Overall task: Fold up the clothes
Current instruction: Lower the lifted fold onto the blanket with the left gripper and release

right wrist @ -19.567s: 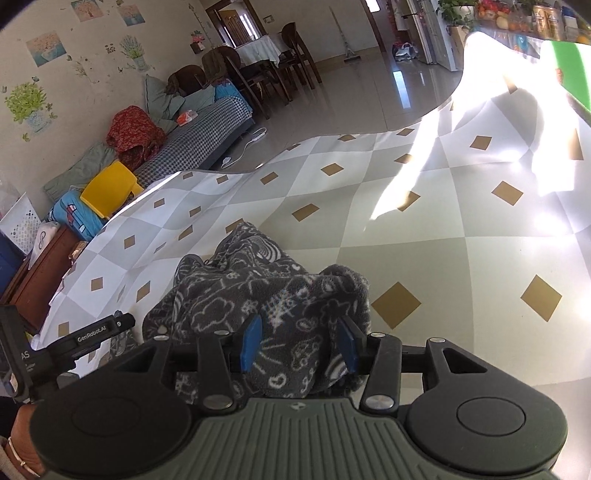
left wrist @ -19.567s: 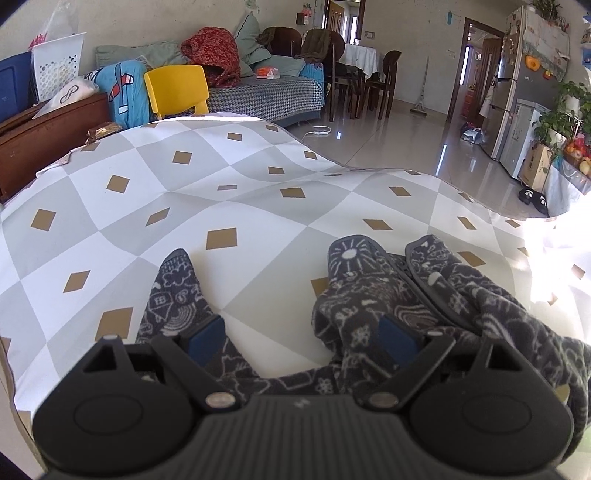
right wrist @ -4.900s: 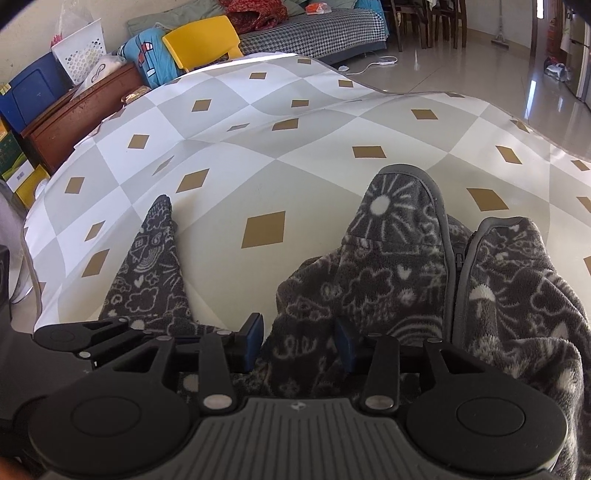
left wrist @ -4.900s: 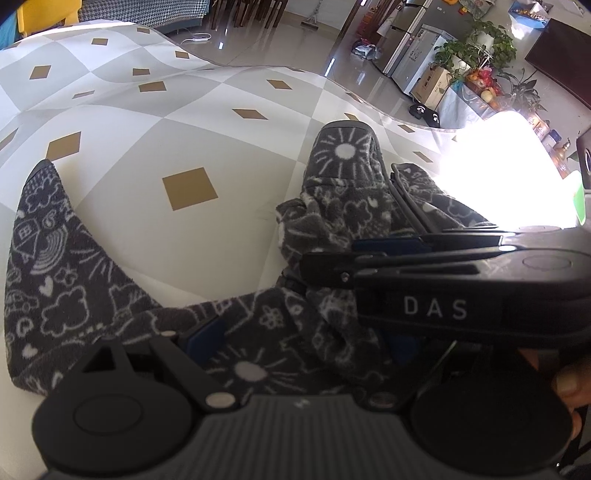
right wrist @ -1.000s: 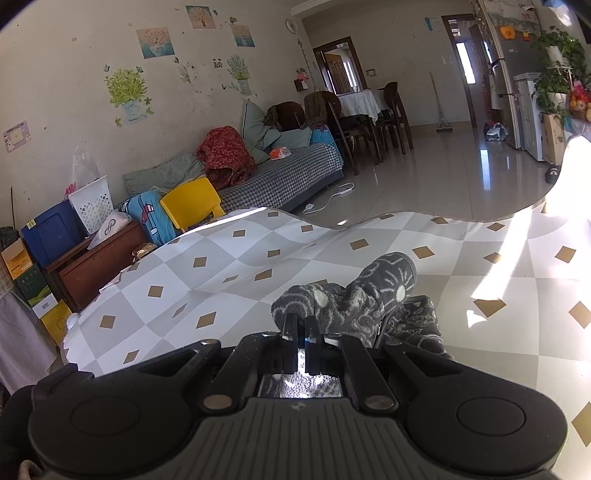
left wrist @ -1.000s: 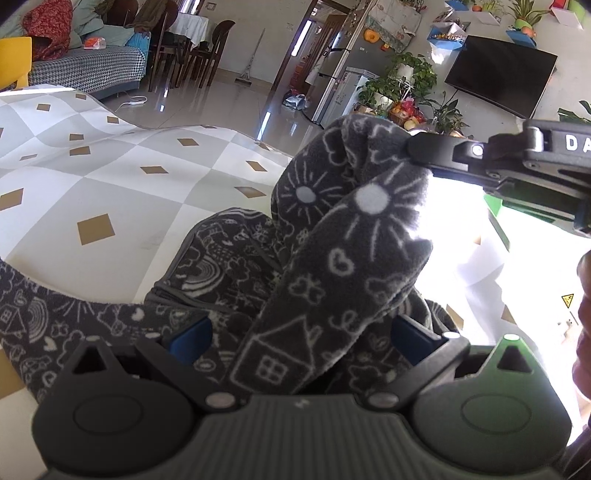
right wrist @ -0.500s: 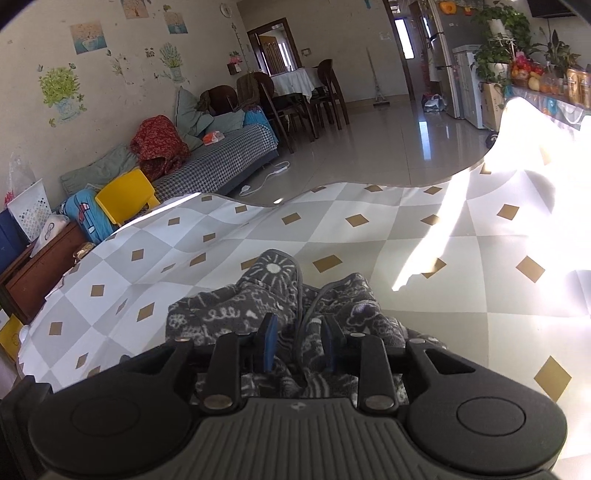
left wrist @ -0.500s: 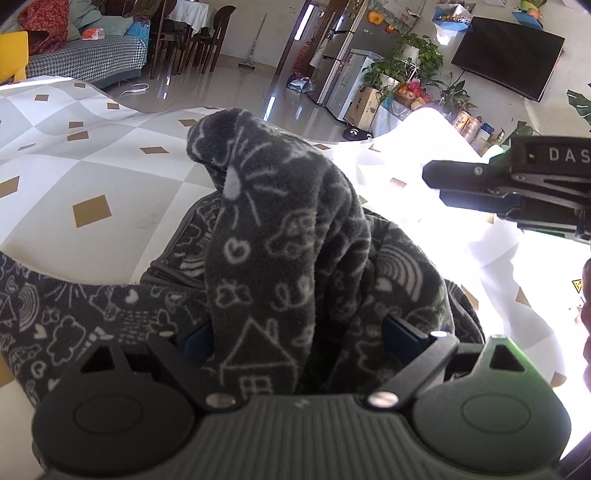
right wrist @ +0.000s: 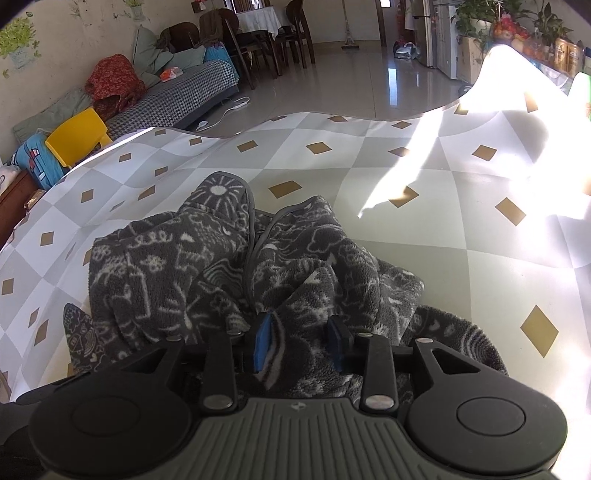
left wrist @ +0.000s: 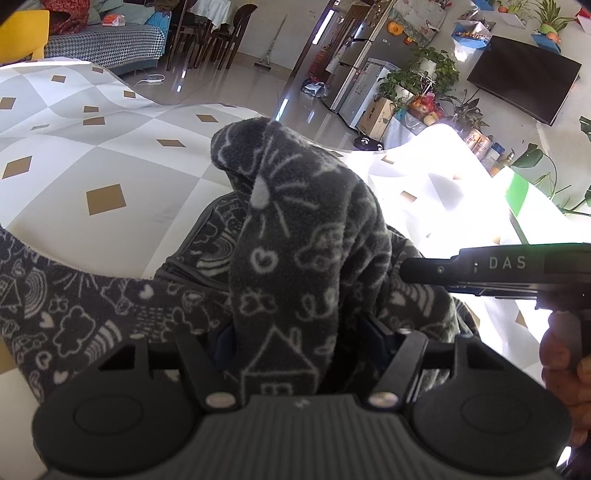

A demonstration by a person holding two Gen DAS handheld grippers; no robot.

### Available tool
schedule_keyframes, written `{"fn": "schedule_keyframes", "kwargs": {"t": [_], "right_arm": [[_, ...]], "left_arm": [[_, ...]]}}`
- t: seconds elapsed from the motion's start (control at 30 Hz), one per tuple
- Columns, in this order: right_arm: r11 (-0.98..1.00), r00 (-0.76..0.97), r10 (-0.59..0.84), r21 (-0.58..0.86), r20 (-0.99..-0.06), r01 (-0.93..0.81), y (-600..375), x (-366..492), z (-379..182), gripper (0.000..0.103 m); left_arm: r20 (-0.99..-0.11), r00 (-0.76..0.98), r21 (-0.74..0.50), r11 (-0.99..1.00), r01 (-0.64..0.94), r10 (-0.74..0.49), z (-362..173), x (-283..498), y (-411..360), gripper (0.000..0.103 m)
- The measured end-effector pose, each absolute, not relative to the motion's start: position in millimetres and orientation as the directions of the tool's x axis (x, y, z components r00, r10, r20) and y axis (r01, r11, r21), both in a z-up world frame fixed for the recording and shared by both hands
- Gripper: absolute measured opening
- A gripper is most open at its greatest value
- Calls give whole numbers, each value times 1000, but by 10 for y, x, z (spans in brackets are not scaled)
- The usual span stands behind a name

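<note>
A dark grey fleece garment (left wrist: 303, 236) with white doodles lies bunched on the checked tablecloth (left wrist: 92, 147). One fold of it stands up between the pads of my left gripper (left wrist: 295, 336), whose jaws are closing around it. My right gripper (right wrist: 300, 343) hovers low over the pile (right wrist: 177, 266). Its jaws are opening, with fleece lying under and between the blue pads (right wrist: 262, 343) but not pinched. In the left wrist view the right gripper (left wrist: 406, 267) reaches in from the right beside the fold, with a hand (left wrist: 565, 362) behind it.
The tablecloth (right wrist: 406, 229) runs on beyond the garment, with harsh sunlight across its right part (right wrist: 517, 110). Past the far edge are a yellow chair (right wrist: 77, 140), a sofa (right wrist: 177, 99), dining chairs (right wrist: 266, 33), and potted plants (left wrist: 428, 81) by a fridge.
The right gripper let go of the lifted sleeve and sank toward the pile. The sleeve slumped over into the left gripper's jaws, which have narrowed around it.
</note>
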State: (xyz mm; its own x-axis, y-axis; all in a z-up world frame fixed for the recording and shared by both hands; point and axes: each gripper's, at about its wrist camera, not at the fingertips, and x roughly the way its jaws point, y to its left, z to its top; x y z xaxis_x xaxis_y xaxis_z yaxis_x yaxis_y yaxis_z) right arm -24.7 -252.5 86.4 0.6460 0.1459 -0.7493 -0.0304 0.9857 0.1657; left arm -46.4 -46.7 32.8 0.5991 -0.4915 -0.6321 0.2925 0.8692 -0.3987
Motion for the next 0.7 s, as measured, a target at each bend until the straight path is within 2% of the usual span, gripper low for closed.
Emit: {"fn": "schedule_keyframes", "kwargs": {"t": [0.17,0.3,0.47,0.7], "right_arm": [[983,638,150,181,-755,-17,-2539,-231,842,34],[984,635,148,178,-758,-17,-2529,-213,825,35],[987,623,143,161,-769,-27,-2483,-187,771,37],[985,625,156,171,-765,-36,-2471,-174,760,38]], "left_arm": [[-658,610,-370,895,249,-442,309,-441,-424,44],[-678,630,-339,922,189,-379,305,-406,-321,20],[-685,672,-273,954,120,-281,358,-375,-206,12],[-677,720,-208,978,12,-152,588,-235,75,12]]}}
